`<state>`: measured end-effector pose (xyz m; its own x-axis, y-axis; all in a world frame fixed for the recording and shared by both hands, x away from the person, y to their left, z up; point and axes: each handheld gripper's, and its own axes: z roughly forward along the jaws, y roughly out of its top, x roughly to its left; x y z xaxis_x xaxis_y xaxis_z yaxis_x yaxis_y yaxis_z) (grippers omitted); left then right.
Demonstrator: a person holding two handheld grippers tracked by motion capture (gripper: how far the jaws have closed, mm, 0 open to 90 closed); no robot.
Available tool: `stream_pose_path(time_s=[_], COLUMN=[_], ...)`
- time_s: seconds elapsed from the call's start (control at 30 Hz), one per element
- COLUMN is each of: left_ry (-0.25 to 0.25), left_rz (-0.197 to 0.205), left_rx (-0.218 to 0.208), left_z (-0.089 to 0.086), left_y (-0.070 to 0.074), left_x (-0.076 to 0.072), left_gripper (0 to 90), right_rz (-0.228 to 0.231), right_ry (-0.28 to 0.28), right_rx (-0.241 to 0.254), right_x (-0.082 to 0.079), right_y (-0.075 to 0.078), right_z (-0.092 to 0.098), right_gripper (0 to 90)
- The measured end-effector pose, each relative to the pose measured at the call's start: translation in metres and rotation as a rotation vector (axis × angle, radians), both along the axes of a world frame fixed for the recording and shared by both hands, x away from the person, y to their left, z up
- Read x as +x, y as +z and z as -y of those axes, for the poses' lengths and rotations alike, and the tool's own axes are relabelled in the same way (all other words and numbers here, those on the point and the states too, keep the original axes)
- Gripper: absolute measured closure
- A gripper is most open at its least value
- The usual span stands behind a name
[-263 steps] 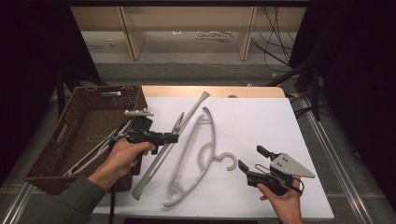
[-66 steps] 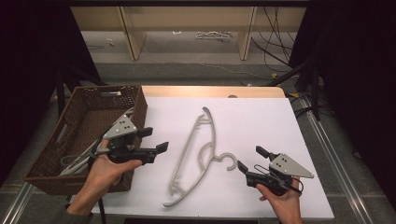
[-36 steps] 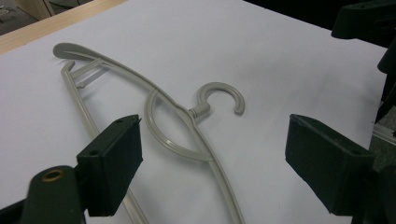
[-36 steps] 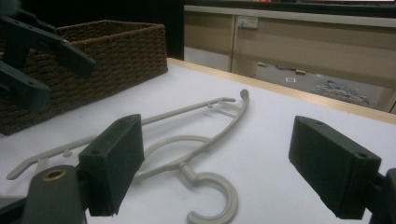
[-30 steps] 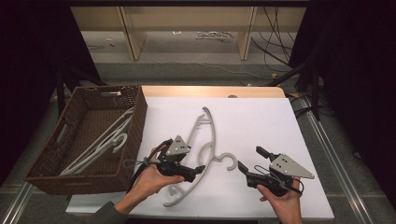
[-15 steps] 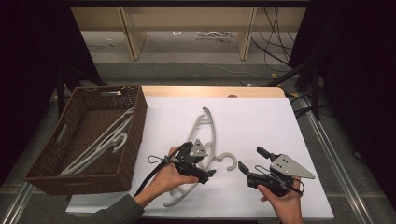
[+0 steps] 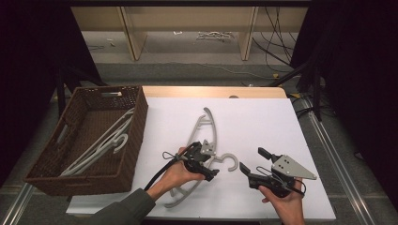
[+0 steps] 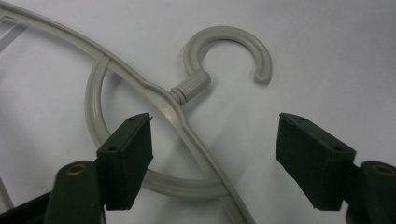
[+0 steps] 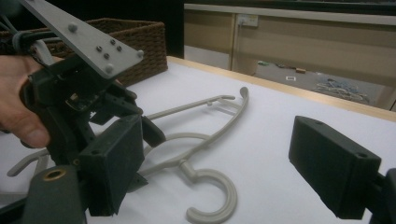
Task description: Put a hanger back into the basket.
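- My left gripper (image 7: 206,161) sits lower centre of the high view, hand wrapped round its body, forearm and sleeve coming in from the bottom edge, tool angled down onto the grey hanger (image 7: 204,136).
- Left jaws apart and have just been closing; the hanger's neck lies between them, pads not pressing on it. Nothing grasped.
- My right gripper (image 7: 253,161) is lower right of the high view, held low over the white table (image 7: 263,122), jaws pointing up-left toward the hanger's hook. Jaws spread, nothing between them.
- Left gripper view: looks straight down on the hanger (image 8: 187,121). Hook sits upper centre, swivel collar just below it, inner ring curving past the left pad (image 8: 128,158). That detail is lost in the high view, where my hand covers the neck.
- Right gripper view: low and near level across the table. Hanger (image 9: 201,140) lies flat, hook in the lower centre, left gripper (image 9: 140,140) with its grey plate bearing down on it from the upper left.
- Wicker basket (image 7: 136,136) stands at left of the high view, just beside the table's left edge. It holds more grey hangers (image 7: 101,145) lying diagonally; probably two or three, hard to count where they overlap.
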<state>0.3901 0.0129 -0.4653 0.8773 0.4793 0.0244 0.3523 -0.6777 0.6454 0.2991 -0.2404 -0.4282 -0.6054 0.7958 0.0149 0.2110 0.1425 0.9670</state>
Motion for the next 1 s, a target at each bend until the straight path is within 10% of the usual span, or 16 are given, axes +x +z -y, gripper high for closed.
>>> stream_pose_path(time_s=[1.0], left_ry=[0.018], left_rz=[-0.133], left_rx=[0.069], left_z=[0.011], left_y=[-0.008], left_x=[0.028], left_gripper=[61.7], right_rz=[-0.002], right_ry=[0.017], right_rx=[-0.001], right_x=[0.000], right_y=[0.000], right_z=[-0.001], right_gripper=[19.2])
